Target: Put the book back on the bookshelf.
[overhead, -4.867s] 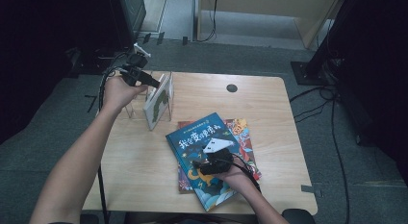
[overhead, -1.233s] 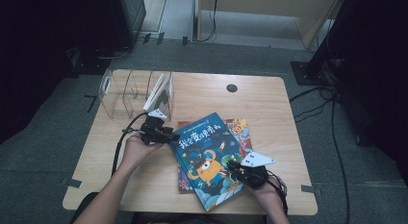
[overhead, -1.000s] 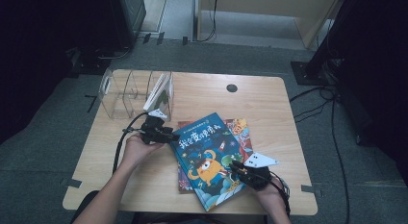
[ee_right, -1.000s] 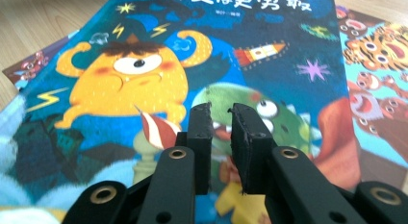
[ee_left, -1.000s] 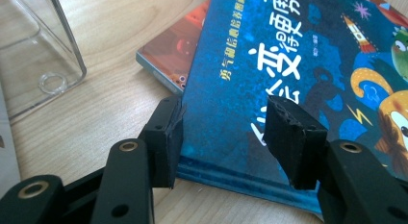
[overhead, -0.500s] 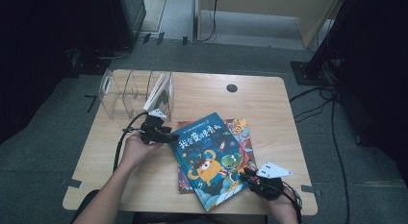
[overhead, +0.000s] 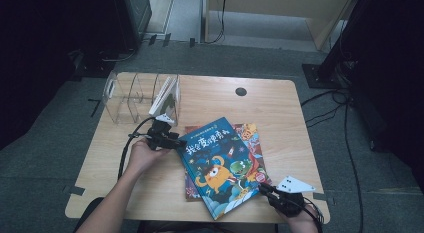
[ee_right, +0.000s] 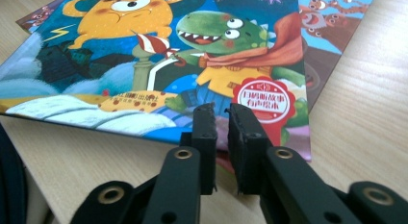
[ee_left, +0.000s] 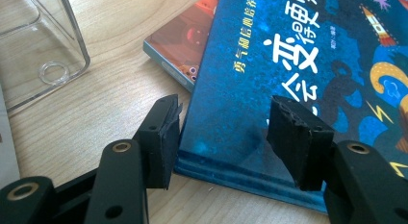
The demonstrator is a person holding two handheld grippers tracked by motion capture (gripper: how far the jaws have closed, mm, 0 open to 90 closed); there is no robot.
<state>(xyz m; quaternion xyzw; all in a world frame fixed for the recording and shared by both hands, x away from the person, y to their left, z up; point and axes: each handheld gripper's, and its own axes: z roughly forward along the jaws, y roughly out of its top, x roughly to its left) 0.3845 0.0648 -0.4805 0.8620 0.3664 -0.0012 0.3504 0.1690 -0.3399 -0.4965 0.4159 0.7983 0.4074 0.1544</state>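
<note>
Two books are lying stacked near the middle of the desk [overhead: 280, 100], the blue book [overhead: 220, 165] on top, tilted, its cover showing an orange monster, a green dinosaur and white lettering; the red book [overhead: 250, 138] is peeking out beneath it at the far and right sides. A clear rack [overhead: 135, 95] is standing at the far left corner with a pale book leaning in it. Bare wood is lying open along the far edge and to the right of the books. The left gripper [ee_left: 221, 132] is sitting at the blue book's upper left corner, jaws spread and straddling that corner without pressing it. The right gripper [ee_right: 221, 123] is hovering at the near right edge of the desk, just off the blue book's lower corner; its jaws have just been closing and are standing nearly together with nothing between them. Since a second ago, the right hand is sitting farther right and nearer the desk's edge, clear of the cover.
</note>
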